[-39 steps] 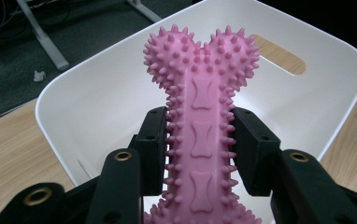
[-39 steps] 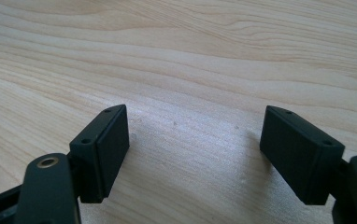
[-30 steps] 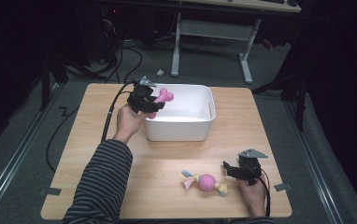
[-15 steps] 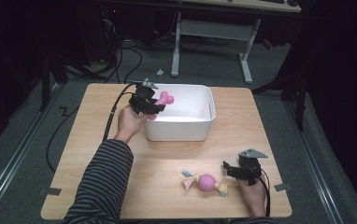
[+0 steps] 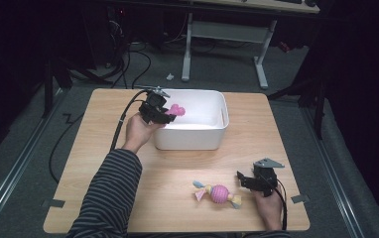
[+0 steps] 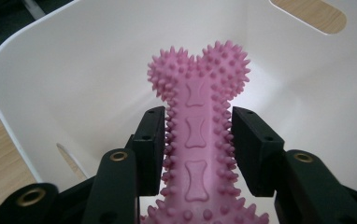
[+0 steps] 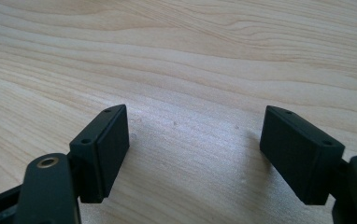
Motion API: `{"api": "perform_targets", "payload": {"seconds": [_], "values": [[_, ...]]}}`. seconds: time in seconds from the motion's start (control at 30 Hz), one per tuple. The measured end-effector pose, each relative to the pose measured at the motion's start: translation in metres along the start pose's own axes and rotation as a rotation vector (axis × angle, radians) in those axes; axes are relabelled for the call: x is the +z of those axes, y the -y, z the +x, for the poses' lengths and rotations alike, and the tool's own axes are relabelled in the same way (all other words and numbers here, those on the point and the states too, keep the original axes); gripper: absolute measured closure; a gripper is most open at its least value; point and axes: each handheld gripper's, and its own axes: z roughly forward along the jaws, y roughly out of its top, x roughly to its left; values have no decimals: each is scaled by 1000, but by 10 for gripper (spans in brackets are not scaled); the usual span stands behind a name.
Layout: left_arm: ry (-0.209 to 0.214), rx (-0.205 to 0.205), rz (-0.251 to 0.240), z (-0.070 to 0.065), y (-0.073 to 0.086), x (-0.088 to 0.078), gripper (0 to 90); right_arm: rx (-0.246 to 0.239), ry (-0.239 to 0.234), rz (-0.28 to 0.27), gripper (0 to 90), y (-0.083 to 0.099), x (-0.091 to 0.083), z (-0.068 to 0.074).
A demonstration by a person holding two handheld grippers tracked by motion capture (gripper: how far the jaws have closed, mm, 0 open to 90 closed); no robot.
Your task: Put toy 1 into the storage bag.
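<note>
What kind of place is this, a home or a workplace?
Probably a lab or workshop, not a home: a wooden table stands on grey carpet amid loose cables, with a metal-legged desk behind and dark surroundings.

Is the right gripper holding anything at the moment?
No, the right gripper has its fingers spread wide apart, with nothing but bare wooden table between them.

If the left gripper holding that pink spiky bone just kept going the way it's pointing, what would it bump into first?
Probably the inside of the white tub. The left gripper points into it with the pink bone sticking out past its fingers, so the bone's knobbly end would likely touch the tub's far wall or floor first; depth is hard to judge.
</note>
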Motion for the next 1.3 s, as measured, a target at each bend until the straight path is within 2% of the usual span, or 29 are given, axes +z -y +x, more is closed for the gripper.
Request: {"api": "perform_targets", "payload": {"seconds": [0.1, 0.17, 0.4, 0.6, 0.77, 0.9, 1.17, 1.3], "values": [[-1, -7, -23, 1, -1, -5, 561, -1, 0, 0, 240, 0, 0, 0], [-5, 0, -21, 1, 0, -8, 561, 0, 1, -1, 236, 0, 0, 0], [-14, -16, -67, 3, 9, -19, 549, 1, 2, 0, 236, 0, 0, 0], [-15, -4, -121, -1, 8, -37, 516, 1, 2, -1, 236, 0, 0, 0], [-34, 15, -151, -6, 10, -51, 483, 0, 1, -1, 236, 0, 0, 0], [-30, -6, -194, -8, 17, -61, 458, 1, 2, 0, 236, 0, 0, 0], [-21, -27, -234, -9, 33, -78, 443, -1, 2, -1, 236, 0, 0, 0], [-25, -28, -238, -11, 39, -84, 428, -1, 0, 0, 236, 0, 0, 0]]}}
